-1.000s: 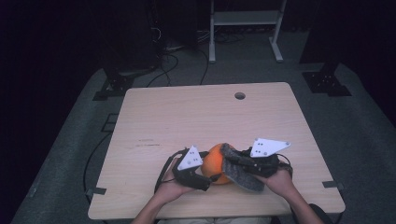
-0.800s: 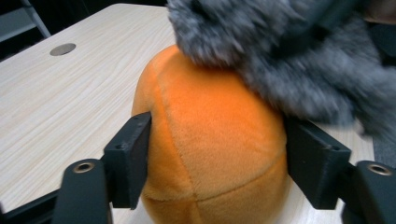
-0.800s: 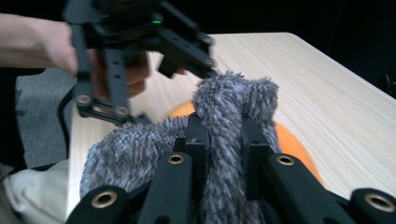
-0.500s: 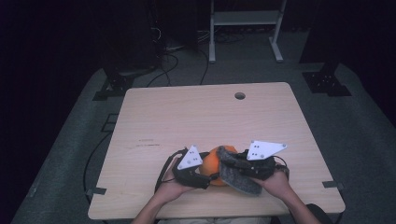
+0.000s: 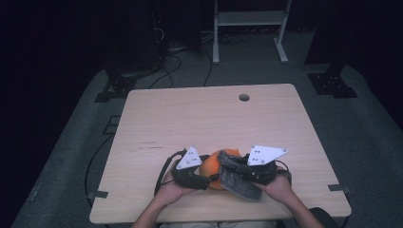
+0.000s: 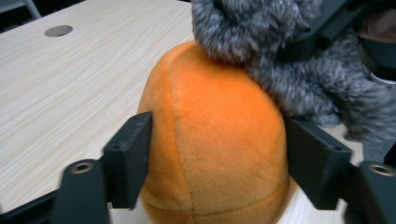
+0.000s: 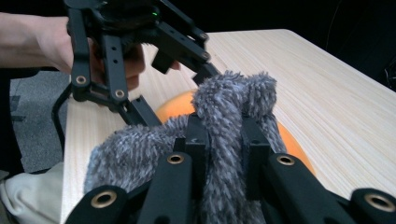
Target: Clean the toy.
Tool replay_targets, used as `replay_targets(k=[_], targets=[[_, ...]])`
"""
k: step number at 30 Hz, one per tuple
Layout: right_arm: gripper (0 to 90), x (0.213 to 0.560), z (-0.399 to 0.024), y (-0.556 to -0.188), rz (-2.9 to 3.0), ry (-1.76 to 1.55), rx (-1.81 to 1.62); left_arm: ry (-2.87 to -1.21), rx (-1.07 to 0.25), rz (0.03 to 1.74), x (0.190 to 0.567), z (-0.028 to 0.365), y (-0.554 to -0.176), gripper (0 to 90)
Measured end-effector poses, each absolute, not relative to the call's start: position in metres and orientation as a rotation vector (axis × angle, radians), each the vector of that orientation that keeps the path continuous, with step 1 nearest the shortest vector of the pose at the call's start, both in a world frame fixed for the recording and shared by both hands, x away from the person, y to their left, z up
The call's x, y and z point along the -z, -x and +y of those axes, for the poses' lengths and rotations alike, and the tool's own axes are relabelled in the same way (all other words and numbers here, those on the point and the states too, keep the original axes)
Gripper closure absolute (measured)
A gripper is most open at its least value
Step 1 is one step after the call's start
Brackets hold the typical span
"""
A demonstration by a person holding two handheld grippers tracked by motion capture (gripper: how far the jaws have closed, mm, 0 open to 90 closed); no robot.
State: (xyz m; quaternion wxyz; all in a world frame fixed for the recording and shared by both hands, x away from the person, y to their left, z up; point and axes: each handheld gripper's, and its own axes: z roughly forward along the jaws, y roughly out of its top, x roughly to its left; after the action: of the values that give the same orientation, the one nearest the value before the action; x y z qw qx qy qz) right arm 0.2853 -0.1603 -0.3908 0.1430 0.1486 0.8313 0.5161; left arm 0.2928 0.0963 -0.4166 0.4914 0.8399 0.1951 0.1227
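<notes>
An orange plush ball (image 5: 212,167) rests near the table's front edge, with a grey fuzzy cover (image 5: 237,183) draped over its right side. My left gripper (image 6: 222,161) has its jaws on either side of the ball (image 6: 219,135); they have just been closing and both pads now press into the plush. My right gripper (image 7: 224,140) is shut on a fold of the grey cover (image 7: 233,98), pinched tight between its jaws and held over the ball (image 7: 175,107). In the high view the left gripper (image 5: 209,178) and right gripper (image 5: 235,166) meet at the ball.
The wooden table (image 5: 199,118) has a round cable hole (image 5: 244,97) at the back right. A white metal stand (image 5: 247,19) and cables (image 5: 176,52) lie on the dark floor beyond the table. The person's forearms enter from the front edge.
The left gripper's jaws have closed in from wide apart onto the orange ball. Both hands stay in nearly the same place, and the right grip on the grey cover is unchanged.
</notes>
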Motion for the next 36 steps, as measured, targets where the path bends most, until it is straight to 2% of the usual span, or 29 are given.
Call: replay_targets(k=[3, 6, 8, 11, 14, 16, 18, 20, 23, 27, 33, 36], targets=[[76.8, 0.396, -0.169, -0.296, 2.394, -0.508, -1.445, -2.036, -0.272, 0.503, 0.418, 0.102, -0.298, 29.8], [76.9, 0.400, -0.171, -0.297, 2.379, -0.562, -1.429, -2.018, -0.230, 0.554, 0.414, 0.102, -0.303, 17.5], [77.0, 0.399, -0.164, -0.294, 2.384, -0.550, -1.456, -2.017, -0.222, 0.539, 0.411, 0.099, -0.301, 14.5], [77.0, 0.399, -0.156, -0.288, 2.405, -0.492, -1.431, -2.064, -0.301, 0.490, 0.413, 0.100, -0.297, 24.9], [77.0, 0.401, -0.161, -0.293, 2.441, -0.517, -1.416, -2.067, -0.337, 0.520, 0.414, 0.107, -0.300, 28.2], [76.9, 0.403, -0.162, -0.293, 2.468, -0.524, -1.399, -2.051, -0.309, 0.542, 0.412, 0.113, -0.304, 26.6], [76.9, 0.404, -0.158, -0.290, 2.471, -0.506, -1.394, -2.050, -0.237, 0.537, 0.411, 0.111, -0.305, 19.1], [76.8, 0.402, -0.151, -0.286, 2.486, -0.467, -1.410, -2.060, -0.233, 0.523, 0.413, 0.107, -0.304, 18.2], [76.8, 0.402, -0.149, -0.285, 2.481, -0.441, -1.415, -2.069, -0.280, 0.481, 0.415, 0.110, -0.300, 29.8], [76.8, 0.405, -0.165, -0.296, 2.449, -0.523, -1.401, -2.082, -0.305, 0.449, 0.416, 0.112, -0.298, 34.3], [76.4, 0.401, -0.170, -0.295, 2.419, -0.548, -1.464, -2.090, -0.307, 0.361, 0.414, 0.105, -0.293, 31.7], [76.6, 0.398, -0.163, -0.291, 2.433, -0.503, -1.431, -2.083, -0.242, 0.410, 0.410, 0.106, -0.296, 19.5]])
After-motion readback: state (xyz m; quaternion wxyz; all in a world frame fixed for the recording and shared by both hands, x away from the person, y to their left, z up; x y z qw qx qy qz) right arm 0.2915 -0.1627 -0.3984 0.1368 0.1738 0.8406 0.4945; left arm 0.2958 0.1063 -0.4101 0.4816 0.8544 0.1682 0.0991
